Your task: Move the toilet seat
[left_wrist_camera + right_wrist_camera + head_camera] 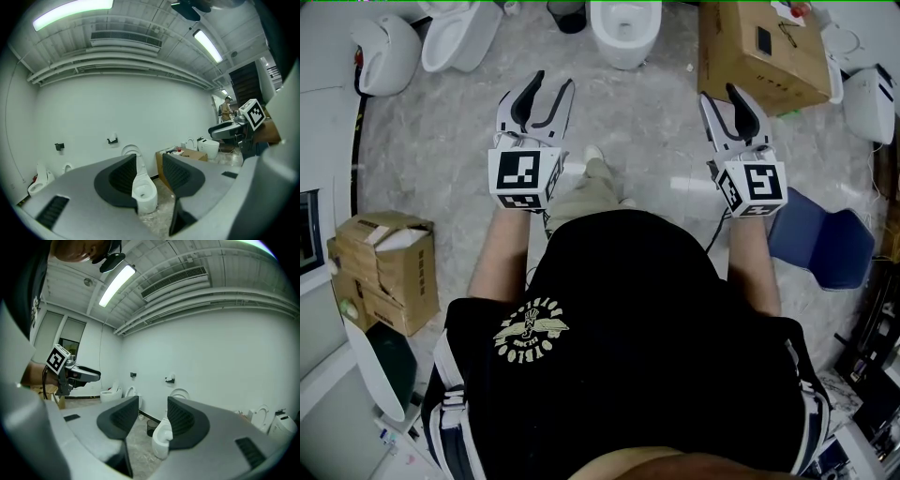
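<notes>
A white toilet (625, 28) stands against the far wall, straight ahead of me on the floor. In the left gripper view the toilet (143, 193) shows between the jaws, far off, its lid (131, 151) raised against the wall. The right gripper view frames the same toilet (161, 439) with its lid (180, 393) up. My left gripper (542, 94) and right gripper (733, 108) are held out at waist height, well short of the toilet. Both stand open with nothing between their fingers.
A large cardboard box (759, 52) sits right of the toilet and a dark bin (569, 14) left of it. More toilets (459, 37) line the far left. Another box (384, 267) is at my left, a blue seat (825, 246) at my right.
</notes>
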Motion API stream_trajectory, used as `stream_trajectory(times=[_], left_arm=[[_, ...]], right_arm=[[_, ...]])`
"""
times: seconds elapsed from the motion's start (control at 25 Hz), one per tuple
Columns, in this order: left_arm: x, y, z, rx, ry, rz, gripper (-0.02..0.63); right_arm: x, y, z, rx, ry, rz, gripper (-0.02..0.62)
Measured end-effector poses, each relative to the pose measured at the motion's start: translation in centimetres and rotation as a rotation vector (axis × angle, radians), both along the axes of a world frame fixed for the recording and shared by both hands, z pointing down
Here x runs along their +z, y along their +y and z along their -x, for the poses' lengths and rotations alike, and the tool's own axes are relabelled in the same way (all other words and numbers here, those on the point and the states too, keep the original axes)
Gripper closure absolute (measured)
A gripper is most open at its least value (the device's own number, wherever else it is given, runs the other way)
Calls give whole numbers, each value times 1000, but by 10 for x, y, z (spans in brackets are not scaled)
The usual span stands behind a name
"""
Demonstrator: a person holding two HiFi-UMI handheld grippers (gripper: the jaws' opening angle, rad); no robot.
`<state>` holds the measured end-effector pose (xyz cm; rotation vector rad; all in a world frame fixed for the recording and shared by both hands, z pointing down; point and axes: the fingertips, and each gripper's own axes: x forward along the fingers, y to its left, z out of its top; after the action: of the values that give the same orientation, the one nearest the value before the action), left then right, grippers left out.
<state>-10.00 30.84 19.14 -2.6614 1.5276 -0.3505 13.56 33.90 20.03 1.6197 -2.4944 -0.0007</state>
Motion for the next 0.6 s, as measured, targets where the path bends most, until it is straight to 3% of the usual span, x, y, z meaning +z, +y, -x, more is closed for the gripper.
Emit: stream_trajectory(times=[0.6], left_arm=[[16,-68,-14,39,2,31,433]], right_arm=[[16,-59,-2,28,-7,37,414]])
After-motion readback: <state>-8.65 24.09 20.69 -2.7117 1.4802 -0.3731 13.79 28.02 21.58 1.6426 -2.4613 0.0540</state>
